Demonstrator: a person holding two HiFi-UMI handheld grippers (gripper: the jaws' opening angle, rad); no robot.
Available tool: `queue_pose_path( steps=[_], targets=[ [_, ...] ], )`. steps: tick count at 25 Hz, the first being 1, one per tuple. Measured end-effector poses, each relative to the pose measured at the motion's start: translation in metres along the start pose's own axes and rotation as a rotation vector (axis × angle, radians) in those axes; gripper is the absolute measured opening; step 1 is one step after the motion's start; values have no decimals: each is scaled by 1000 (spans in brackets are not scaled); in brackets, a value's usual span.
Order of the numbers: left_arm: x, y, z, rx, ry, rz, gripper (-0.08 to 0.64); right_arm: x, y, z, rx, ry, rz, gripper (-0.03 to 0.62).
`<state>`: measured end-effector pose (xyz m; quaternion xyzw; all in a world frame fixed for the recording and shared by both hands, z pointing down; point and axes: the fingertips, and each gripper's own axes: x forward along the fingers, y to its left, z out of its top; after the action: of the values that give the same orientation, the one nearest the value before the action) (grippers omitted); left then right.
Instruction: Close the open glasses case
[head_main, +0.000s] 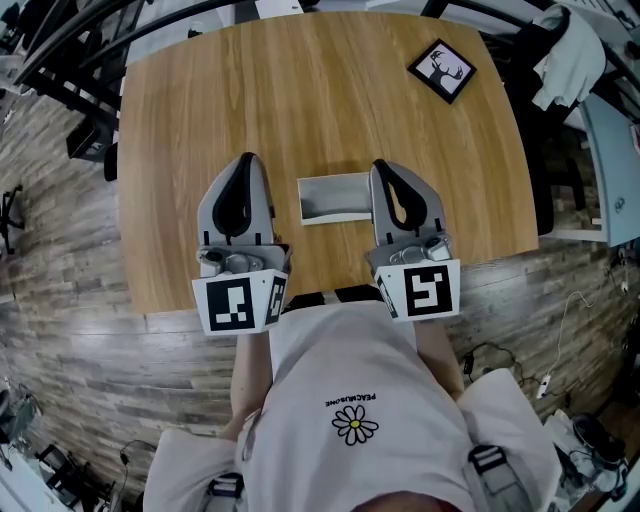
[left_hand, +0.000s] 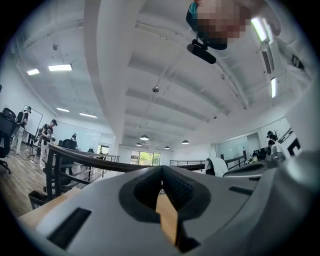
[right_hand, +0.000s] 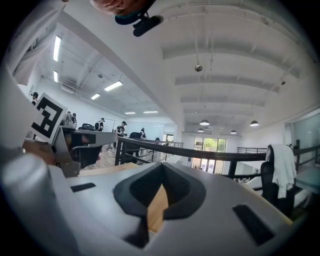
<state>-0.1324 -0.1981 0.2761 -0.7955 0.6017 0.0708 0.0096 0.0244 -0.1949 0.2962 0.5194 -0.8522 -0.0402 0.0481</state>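
Head view: the open glasses case (head_main: 335, 198) lies on the table (head_main: 200, 120) between the left gripper (head_main: 247, 160) and the right gripper (head_main: 381, 166), just beside the right one. Closing looks not yet begun; next, a gripper must get behind the lid and tip it over. The shirt (head_main: 355, 400) print reads roughly PEACMUSONE.

Left gripper view: jaws pressed together, empty.

Right gripper view: likewise

Fig.: open-plan office. Wood table (head_main: 200, 150) beneath jaws, plank floor (head_main: 60, 300) round it; dark railing (right_hand: 191, 153) & bright window (right_hand: 210, 145) ahead of jaws; white ceiling (right_hand: 225, 55) w/ strip lights (right_hand: 113, 86) above.
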Motion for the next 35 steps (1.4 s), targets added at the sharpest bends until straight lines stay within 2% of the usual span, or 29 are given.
queue_pose_path(
  steps=[7, 8, 10, 11, 16, 19, 27, 35],
  targets=[
    [4, 0, 1, 13, -5, 2, 17, 18, 7, -4, 3, -15, 115, 11],
    [5, 0, 1, 13, -6, 0, 17, 22, 9, -6, -2, -14, 138, 44],
    [6, 0, 0, 14, -5, -5, 17, 30, 16, -13, 18, 5, 193, 180],
    [7, 1, -1, 14, -4, -7, 17, 34, 19, -18, 39, 18, 217, 220],
    [7, 4, -4, 9, 4, -3, 17, 50, 31, -63, 174, 104, 297, 270],
    [5, 8, -8, 2, 13, 6, 17, 56, 36, -96, 219, 184, 314, 276],
    [-2, 20, -17, -4, 32, 36, 17, 58, 36, -180, 225, 410, 285, 276],
    [-4, 25, -22, -8, 43, 48, 17, 54, 31, -218, 228, 521, 259, 276]
  ],
)
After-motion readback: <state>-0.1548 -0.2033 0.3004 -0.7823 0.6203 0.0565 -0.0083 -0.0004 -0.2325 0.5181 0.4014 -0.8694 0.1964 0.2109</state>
